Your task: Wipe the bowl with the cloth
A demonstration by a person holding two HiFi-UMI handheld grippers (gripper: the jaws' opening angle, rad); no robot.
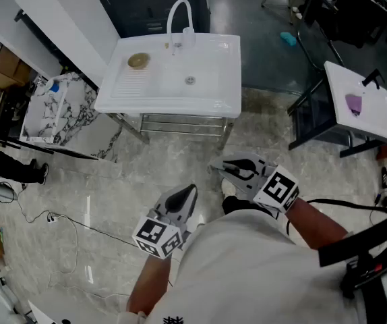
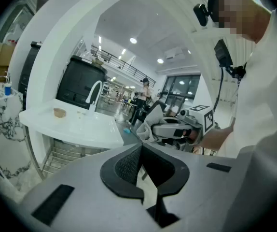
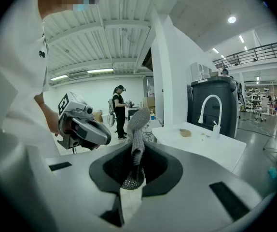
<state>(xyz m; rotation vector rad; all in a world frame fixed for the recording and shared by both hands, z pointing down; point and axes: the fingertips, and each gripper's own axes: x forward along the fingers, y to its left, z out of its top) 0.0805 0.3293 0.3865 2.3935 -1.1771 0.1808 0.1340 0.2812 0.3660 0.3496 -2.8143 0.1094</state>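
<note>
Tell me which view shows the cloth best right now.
The right gripper view: the grey cloth stands clamped between the right gripper's jaws, its weave clear. The left gripper view shows it smaller, poking from that gripper. The head view shows barely a pale edge there.

bowl: on drainboard, left of basin | tap: behind basin

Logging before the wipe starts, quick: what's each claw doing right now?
Left claw: closed, nothing in it.
Right claw: closed on the grey cloth.
</note>
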